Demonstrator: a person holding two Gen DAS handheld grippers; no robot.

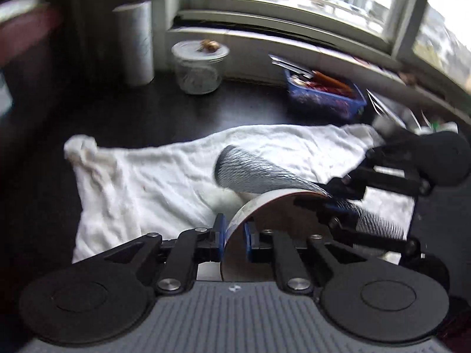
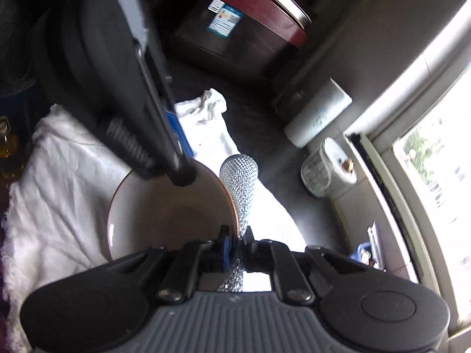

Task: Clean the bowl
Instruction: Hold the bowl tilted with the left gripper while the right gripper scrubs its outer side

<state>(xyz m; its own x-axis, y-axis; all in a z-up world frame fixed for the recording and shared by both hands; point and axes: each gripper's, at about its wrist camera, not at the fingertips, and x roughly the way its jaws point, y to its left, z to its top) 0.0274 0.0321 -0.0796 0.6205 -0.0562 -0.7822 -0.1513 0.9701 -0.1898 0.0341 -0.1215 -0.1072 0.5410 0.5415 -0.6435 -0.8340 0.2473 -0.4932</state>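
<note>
My left gripper [image 1: 235, 239] is shut on the rim of a brown bowl [image 1: 279, 220], held on edge above a white towel [image 1: 153, 185]. My right gripper [image 2: 237, 245] is shut on a silver mesh scrubber [image 2: 238, 176], which lies against the outside of the bowl's rim [image 2: 164, 214]. In the left wrist view the scrubber [image 1: 250, 170] sticks out past the bowl, with the right gripper [image 1: 338, 197] at the bowl's right. In the right wrist view the left gripper [image 2: 179, 173] clamps the bowl's far rim.
A paper towel roll [image 1: 135, 44], a lidded glass jar [image 1: 197, 67] and a blue basket of utensils [image 1: 323, 94] stand on the dark counter [image 1: 147, 111] under the window. A dark red appliance [image 2: 235, 23] stands at the counter's end.
</note>
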